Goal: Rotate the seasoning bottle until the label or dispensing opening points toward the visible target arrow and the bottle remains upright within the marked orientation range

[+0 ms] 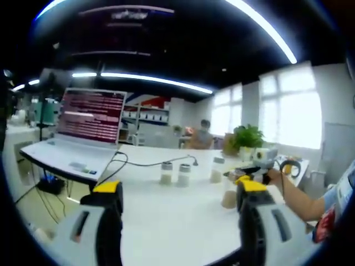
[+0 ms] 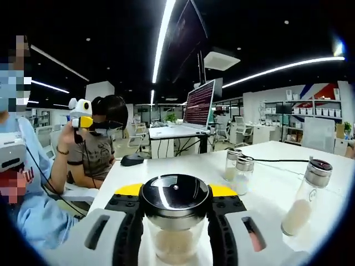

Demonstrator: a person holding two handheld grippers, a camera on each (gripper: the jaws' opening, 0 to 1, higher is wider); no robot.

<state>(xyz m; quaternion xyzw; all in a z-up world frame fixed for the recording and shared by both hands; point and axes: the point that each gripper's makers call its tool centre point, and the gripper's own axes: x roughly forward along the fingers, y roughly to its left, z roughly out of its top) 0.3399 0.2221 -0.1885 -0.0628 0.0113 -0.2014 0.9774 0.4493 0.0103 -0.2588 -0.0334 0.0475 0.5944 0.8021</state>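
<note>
**Glass seasoning bottle clamped for a turn**

Glass and a dark shiny lid sit nearest the lens in the right gripper view, where the right hand-held gripper point(image 2: 175, 221) has closed both jaws against the seasoning bottle point(image 2: 175, 219), holding it upright on the white surface point(image 2: 266, 166), apparently so it can be twisted without tipping. No target arrow can be made out. Just beyond stand two small shakers point(image 2: 237, 172) and a taller bottle point(image 2: 307, 197). In the left gripper view, the left hand-held gripper point(image 1: 178, 213) hangs released, jaws spread wide over bare surface, touching nothing. Farther back, an open laptop point(image 1: 83, 130) glows.
</note>
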